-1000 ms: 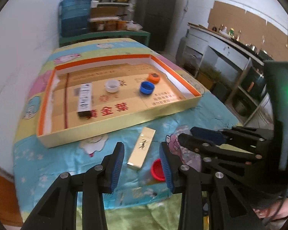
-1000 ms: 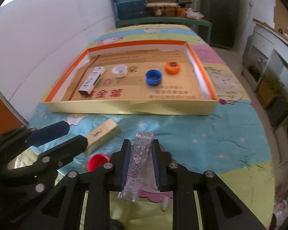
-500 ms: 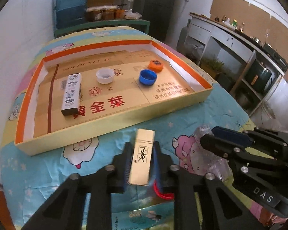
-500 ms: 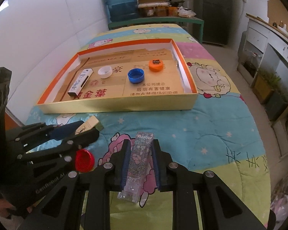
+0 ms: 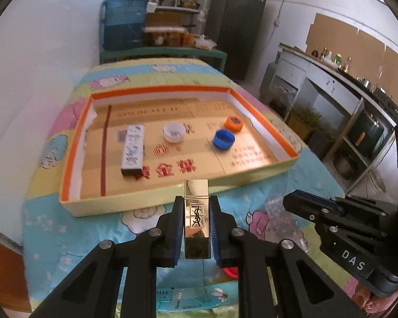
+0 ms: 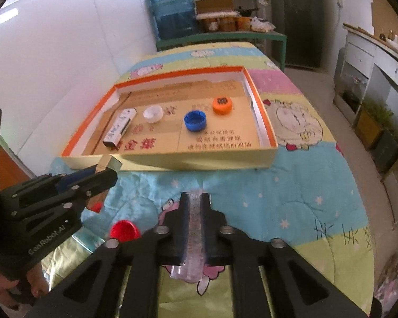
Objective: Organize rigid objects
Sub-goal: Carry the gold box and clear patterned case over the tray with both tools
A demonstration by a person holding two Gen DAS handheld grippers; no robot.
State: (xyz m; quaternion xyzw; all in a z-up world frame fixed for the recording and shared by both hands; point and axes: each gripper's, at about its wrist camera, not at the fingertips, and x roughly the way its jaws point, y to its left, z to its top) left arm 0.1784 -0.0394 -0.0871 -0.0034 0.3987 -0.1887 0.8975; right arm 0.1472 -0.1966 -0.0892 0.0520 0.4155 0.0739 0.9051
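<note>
The left claw [image 5: 196, 228] is clamped on the gold lipstick case [image 5: 195, 221], which stands lifted above the cartoon-print quilt [image 5: 66, 228], its far end reaching toward the near wall of the shallow orange-rimmed box [image 5: 151, 201]. A second ago those jaws stood apart on either side of the case as it lay flat on the quilt; since then they have closed on it and raised it. The right claw [image 6: 195, 228] is pressed together on a clear patterned tube [image 6: 195, 228], the same grip as a second ago, though the tube now shows edge-on and the box lies further off in the right wrist view. The red cap [image 6: 124, 230] stays on the quilt between the two claws. Inside the box the white carton [image 5: 132, 149], white cap [image 5: 173, 131], blue cap [image 5: 223, 139] and orange cap [image 5: 233, 123] lie where they did before.
</note>
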